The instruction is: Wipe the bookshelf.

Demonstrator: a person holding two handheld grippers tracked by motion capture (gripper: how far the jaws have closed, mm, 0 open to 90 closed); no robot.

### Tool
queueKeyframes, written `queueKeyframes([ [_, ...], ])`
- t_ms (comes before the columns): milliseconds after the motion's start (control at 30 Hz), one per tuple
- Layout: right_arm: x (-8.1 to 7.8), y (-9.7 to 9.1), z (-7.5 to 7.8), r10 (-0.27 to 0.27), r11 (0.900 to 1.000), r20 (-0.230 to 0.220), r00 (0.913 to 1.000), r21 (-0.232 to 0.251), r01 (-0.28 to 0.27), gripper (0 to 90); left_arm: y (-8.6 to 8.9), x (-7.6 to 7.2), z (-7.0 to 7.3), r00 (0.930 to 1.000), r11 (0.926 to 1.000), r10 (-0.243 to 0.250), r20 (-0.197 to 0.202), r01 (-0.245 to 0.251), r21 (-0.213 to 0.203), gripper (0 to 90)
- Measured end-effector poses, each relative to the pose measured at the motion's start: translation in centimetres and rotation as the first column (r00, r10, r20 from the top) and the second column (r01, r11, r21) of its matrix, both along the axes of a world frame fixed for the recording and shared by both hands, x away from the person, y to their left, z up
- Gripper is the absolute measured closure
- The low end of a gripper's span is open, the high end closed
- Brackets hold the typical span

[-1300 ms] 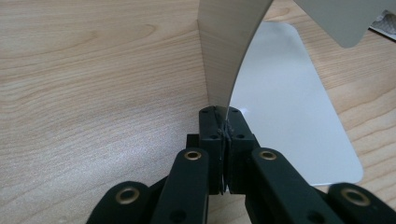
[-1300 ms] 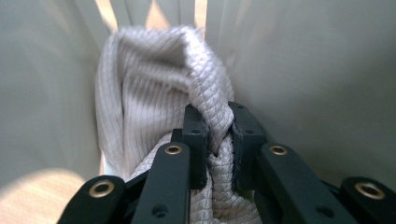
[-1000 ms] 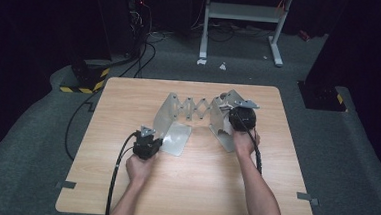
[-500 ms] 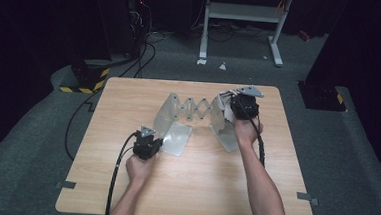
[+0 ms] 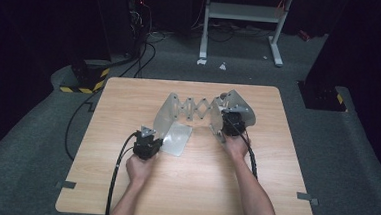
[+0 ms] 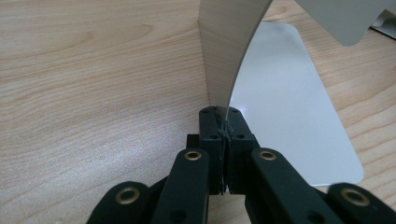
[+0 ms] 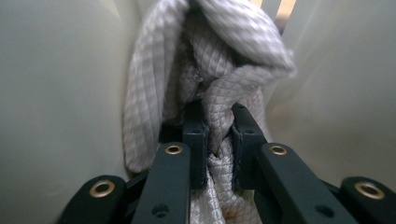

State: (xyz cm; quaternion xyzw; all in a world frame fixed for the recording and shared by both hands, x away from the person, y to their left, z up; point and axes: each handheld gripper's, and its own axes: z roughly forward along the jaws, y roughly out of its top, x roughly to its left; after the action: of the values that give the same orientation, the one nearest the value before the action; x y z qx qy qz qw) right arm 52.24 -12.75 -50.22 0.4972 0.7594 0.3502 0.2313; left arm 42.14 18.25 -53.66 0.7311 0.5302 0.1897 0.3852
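A pale metal folding rack stands mid-table: a left upright plate (image 5: 169,115) with a flat foot (image 5: 179,139), a scissor lattice (image 5: 196,109), and a right plate (image 5: 238,108). My left gripper (image 5: 152,141) is shut on the lower edge of the left plate (image 6: 224,56), its jaws (image 6: 223,127) pinching the thin sheet beside the flat foot (image 6: 289,121). At the rack's right end, my right gripper (image 5: 231,124) is shut on a white quilted cloth (image 7: 219,60), bunched between two pale walls; the jaws (image 7: 218,133) squeeze a twisted fold.
The wooden table (image 5: 129,98) has bare room on all sides of the rack. Cables trail from both grippers toward the near edge. A white metal stand (image 5: 242,13) and dark equipment sit on the floor beyond the far edge.
The right gripper swung toward the far right corner of the rack half a second ago, then came back nearer. The left gripper has held its place on the plate.
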Motion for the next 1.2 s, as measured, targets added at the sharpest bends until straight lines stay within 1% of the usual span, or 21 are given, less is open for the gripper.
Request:
queueKeyframes([
  [33,0.0,-0.1,-0.3,-0.001,0.9996,0.003,1.0,0.028,0.001,79.7,0.0,0.0,0.0,1.0,1.0,0.0,0.0,0.0,0.0,88.0],
  [67,0.0,-0.1,-0.3,-0.004,0.9991,-0.001,1.0,0.042,0.004,79.6,0.0,0.0,0.0,1.0,1.0,-0.001,0.0,0.001,0.0,88.0],
  [133,0.1,0.0,-0.1,-0.003,0.9995,-0.007,1.0,0.032,0.003,79.7,0.0,0.0,0.0,1.0,1.0,-0.001,0.0,0.001,-0.001,88.0],
  [167,0.2,-0.1,0.2,-0.004,0.9996,-0.007,1.0,0.028,0.005,79.7,0.0,0.0,0.0,1.0,1.0,-0.001,0.0,0.001,-0.002,87.9],
  [200,0.2,-0.2,0.4,-0.008,0.9993,-0.007,0.9999,0.036,0.008,79.6,0.0,0.0,0.0,1.0,1.0,-0.001,0.0,0.001,-0.003,87.9],
  [267,0.3,-0.7,1.4,-0.019,0.9971,0.009,0.9998,0.074,0.018,79.6,0.0,0.0,0.0,1.0,1.0,-0.002,0.0,0.002,-0.003,87.9],
  [333,0.2,-1.1,2.7,-0.033,0.9942,0.058,0.9978,0.105,0.026,79.6,0.0,0.0,0.0,1.0,1.0,-0.003,0.0,0.003,-0.002,87.9],
  [367,0.2,-1.3,3.5,-0.038,0.9934,0.066,0.9971,0.111,0.031,79.6,0.0,0.0,0.0,1.0,1.0,-0.003,0.0,0.003,-0.002,87.9],
  [400,0.3,-1.4,4.0,-0.04,0.9934,0.066,0.997,0.11,0.032,79.6,0.0,0.0,0.0,1.0,1.0,-0.003,0.0,0.003,-0.004,87.9],
  [433,0.3,-1.5,4.8,-0.045,0.9925,0.091,0.9948,0.118,0.034,79.6,0.0,0.0,0.0,1.0,1.0,-0.003,0.0,0.003,-0.004,87.8],
  [500,0.4,-1.7,6.0,-0.047,0.9914,0.107,0.9932,0.126,0.033,79.6,0.0,0.0,0.0,1.0,1.0,-0.003,0.0,0.003,-0.004,87.8],
  [533,0.3,-1.7,6.5,-0.049,0.9913,0.127,0.9907,0.127,0.033,79.6,0.0,0.0,0.0,1.0,1.0,-0.004,-0.001,0.004,-0.005,87.8],
  [600,0.2,-1.7,7.4,-0.045,0.9918,0.148,0.988,0.125,0.026,79.6,0.0,0.0,0.0,1.0,1.0,-0.004,-0.001,0.004,-0.006,87.8],
  [633,0.0,-1.7,8.0,-0.046,0.9923,0.165,0.9853,0.121,0.026,79.6,0.0,0.0,0.0,1.0,1.0,-0.004,-0.001,0.004,-0.005,87.8],
  [733,-0.1,-1.7,8.9,-0.059,0.9943,0.201,0.9778,0.099,0.04,79.6,0.0,0.0,0.0,1.0,1.0,-0.004,0.0,0.004,-0.004,87.8],
  [833,0.1,-1.5,8.6,-0.072,0.9958,0.204,0.9764,0.071,0.058,79.6,0.0,0.0,0.0,1.0,1.0,-0.004,0.0,0.004,-0.004,87.8],
  [900,0.4,-1.2,8.1,-0.073,0.9965,0.195,0.9781,0.052,0.064,79.6,0.0,0.0,0.0,1.0,1.0,-0.004,0.0,0.004,-0.005,87.8],
  [1033,0.7,-0.9,6.5,-0.075,0.9969,0.168,0.9828,0.036,0.07,79.7,0.0,0.0,0.0,1.0,1.0,-0.004,0.0,0.004,-0.005,87.8],
  [1100,0.8,-0.9,5.5,-0.079,0.9967,0.143,0.9865,0.032,0.075,79.7,0.0,0.0,0.0,1.0,1.0,-0.004,-0.001,0.004,-0.006,87.8],
  [1133,0.9,-0.9,4.7,-0.078,0.9969,0.124,0.9892,0.023,0.075,79.6,0.0,0.0,0.0,1.0,1.0,-0.005,-0.001,0.005,-0.005,87.8],
  [1200,0.9,-0.9,3.4,-0.081,0.9966,0.092,0.9925,0.021,0.08,79.6,0.0,0.0,0.0,1.0,1.0,-0.005,-0.001,0.005,-0.005,87.7],
])
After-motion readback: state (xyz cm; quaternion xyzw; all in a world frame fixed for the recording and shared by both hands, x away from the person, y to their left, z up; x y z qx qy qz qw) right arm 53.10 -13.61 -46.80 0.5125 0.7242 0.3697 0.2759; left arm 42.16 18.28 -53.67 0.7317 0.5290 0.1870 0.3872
